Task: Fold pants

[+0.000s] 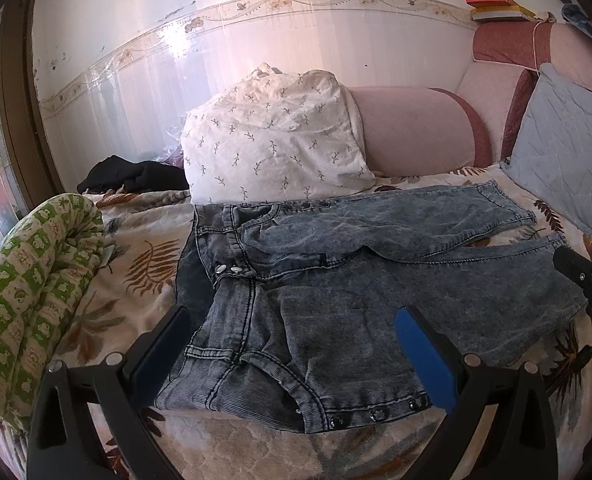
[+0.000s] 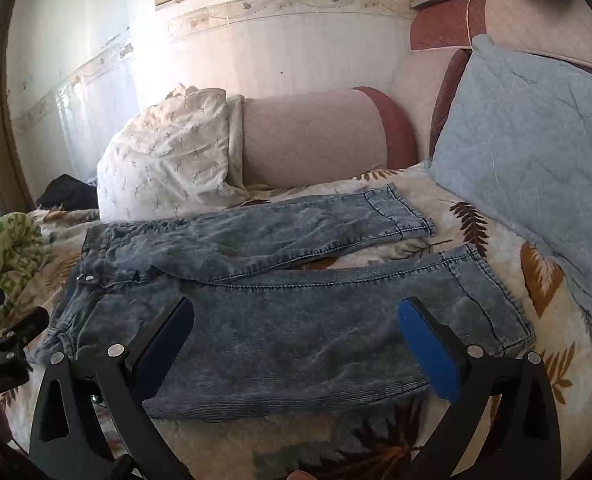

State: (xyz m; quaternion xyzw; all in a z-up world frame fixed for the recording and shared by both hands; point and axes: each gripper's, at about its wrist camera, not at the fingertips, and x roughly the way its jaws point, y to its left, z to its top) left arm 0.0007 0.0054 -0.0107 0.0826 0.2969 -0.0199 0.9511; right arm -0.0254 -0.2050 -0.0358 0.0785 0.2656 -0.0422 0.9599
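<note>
Jeans (image 1: 335,280) lie flat on the bed (image 1: 136,248), waistband left, legs right; left gripper (image 1: 296,344) hovers wide open over the near hip, right gripper (image 2: 296,336) wide open over the near leg, both empty.

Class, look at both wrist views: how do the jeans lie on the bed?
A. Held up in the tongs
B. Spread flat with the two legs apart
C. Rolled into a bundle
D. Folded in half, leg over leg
B: the jeans lie spread on the bedspread, a gap showing between the two legs, and both tongs are open and hold nothing.
</note>
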